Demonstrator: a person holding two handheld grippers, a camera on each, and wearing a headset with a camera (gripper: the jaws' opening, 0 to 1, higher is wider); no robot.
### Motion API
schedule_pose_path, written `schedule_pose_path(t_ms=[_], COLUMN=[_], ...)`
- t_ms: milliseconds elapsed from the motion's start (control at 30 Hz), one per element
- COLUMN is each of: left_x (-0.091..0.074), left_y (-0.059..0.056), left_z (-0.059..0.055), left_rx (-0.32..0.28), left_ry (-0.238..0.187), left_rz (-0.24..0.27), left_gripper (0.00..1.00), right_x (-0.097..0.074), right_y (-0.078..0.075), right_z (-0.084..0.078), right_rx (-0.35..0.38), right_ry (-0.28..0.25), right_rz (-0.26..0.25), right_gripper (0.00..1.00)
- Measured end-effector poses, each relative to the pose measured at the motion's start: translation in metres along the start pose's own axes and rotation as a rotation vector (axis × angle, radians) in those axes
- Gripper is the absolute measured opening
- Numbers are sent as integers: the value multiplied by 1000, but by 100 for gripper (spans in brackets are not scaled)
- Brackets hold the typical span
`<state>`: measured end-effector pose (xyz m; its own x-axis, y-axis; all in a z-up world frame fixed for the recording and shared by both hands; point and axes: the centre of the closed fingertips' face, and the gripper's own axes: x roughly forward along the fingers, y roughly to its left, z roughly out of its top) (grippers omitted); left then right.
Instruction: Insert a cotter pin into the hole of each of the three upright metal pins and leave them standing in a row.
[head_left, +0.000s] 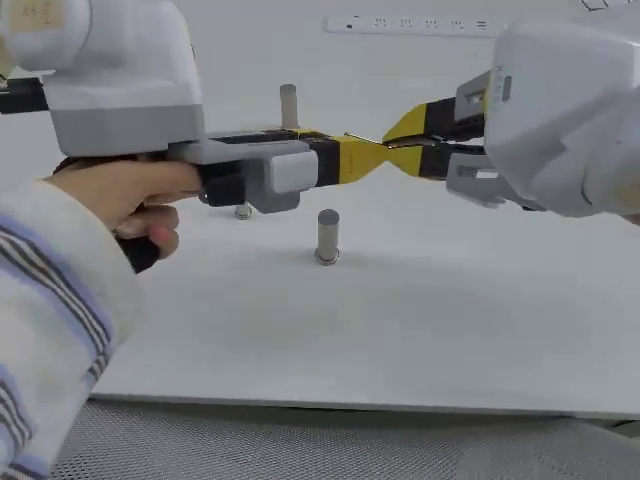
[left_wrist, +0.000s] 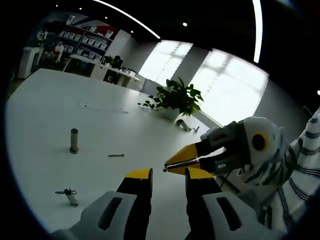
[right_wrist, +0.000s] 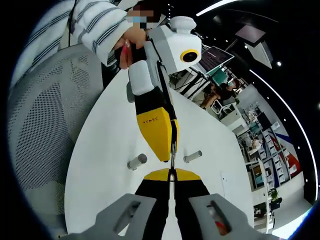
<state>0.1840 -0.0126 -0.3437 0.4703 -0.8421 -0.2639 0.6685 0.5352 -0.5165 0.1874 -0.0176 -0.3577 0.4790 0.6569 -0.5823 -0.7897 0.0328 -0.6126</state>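
Cotter pin (right_wrist: 172, 152): thin and straight, held above the table (head_left: 450, 330); one end is in the right gripper (right_wrist: 170, 176), the free end is at the jaw tips of the left gripper (left_wrist: 170, 173).
Right gripper: jaws together, clamped on the cotter pin, pointing left.
Left gripper: jaws apart, pointing right, carried by a hand (head_left: 120, 195).
Near metal pin (head_left: 327, 236): upright on the table, below the meeting tips.
Far metal pin (head_left: 289, 104): upright, behind the left gripper.
Third metal pin (head_left: 242, 210): only the base is visible, under the left gripper's body.
Loose cotter pin (left_wrist: 116, 155): flat on the table.
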Motion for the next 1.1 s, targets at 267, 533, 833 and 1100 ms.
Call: schedule_pose_path(t_ms=[267,533,833,1100], left_x=[2,2,1,-2], left_y=[-2,-3,0,-2], left_z=[-6,-12,-18,-24], left_rx=[-3,-16,-26,-12], left_ry=[28,43,66,91], left_rz=[-13,-13,0,-7], left_gripper=[11,4,0,0], right_x=[-2,-1,0,0], right_y=[5,9,15,21], right_z=[4,6,9,11], right_rx=[4,11,5,4], right_ry=[-18,-29,-35,-42], right_rz=[5,13,21,35], right_gripper=[0,0,0,0])
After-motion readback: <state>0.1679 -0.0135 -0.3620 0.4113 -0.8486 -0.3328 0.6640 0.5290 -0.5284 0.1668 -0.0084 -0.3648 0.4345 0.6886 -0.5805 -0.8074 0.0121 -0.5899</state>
